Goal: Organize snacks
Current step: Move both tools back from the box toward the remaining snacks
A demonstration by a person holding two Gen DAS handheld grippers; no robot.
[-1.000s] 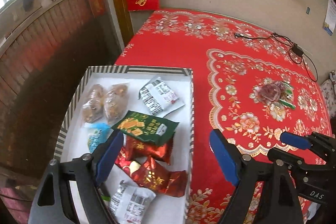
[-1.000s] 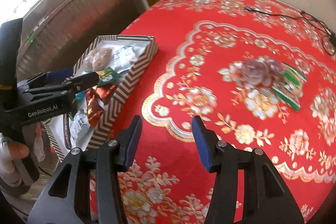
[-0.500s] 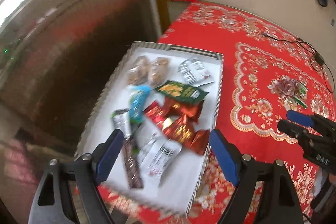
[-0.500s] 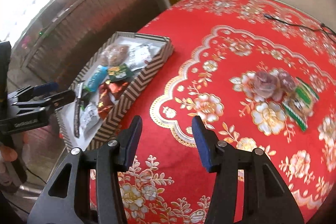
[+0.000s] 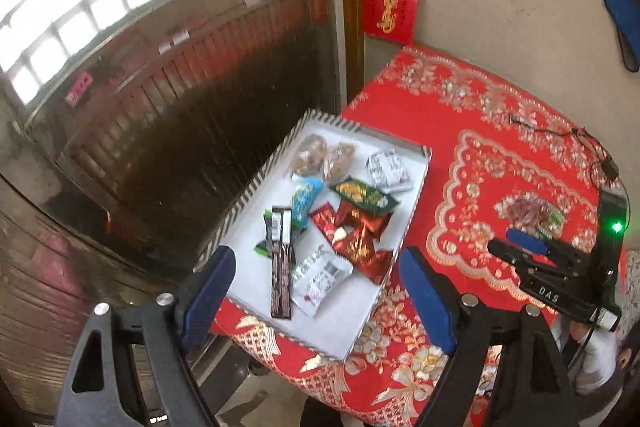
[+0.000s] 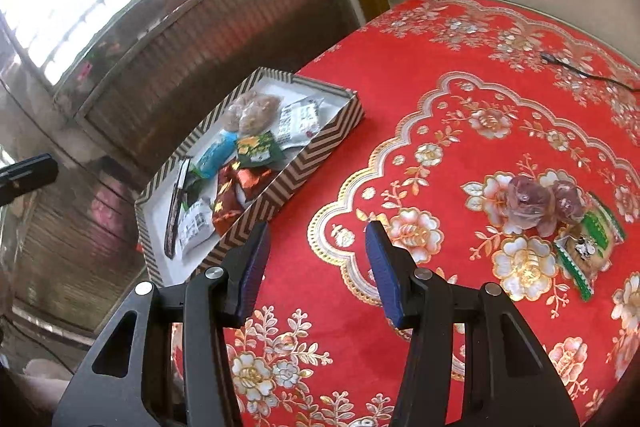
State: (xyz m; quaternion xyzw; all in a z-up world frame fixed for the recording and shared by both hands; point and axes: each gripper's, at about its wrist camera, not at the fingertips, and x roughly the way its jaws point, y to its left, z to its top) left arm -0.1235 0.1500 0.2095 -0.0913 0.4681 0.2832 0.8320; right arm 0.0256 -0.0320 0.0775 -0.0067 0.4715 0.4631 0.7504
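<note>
In the left wrist view, the left gripper point(image 5: 316, 279) hangs above the near end of the striped tray point(image 5: 416, 203), its jaws spread wide with nothing between them; the tray sits at the centre of the frame on the left edge of the red desk point(image 5: 500, 115) and already holds a heap of snacks, among them a green packet point(image 5: 366, 195), red wrappers point(image 5: 356, 231) and a long dark bar point(image 5: 280, 267). The right gripper point(image 5: 516, 247) shows at the right edge of this frame, seen from the side. In the right wrist view, the right gripper point(image 6: 316, 263) is at the lower centre, jaws part-spread and empty, over bare cloth. The loose snacks left out lie at the right of that frame: two purple sweets point(image 6: 544, 203) and a green-edged packet point(image 6: 588, 251) touching them. The step in hand is probably fetching these. To do it well, I would swing the right gripper toward that cluster, come down steeply on one piece alone, pinch the packet by its flat edge so it does not slide, and keep the sweets from rolling away.
</note>
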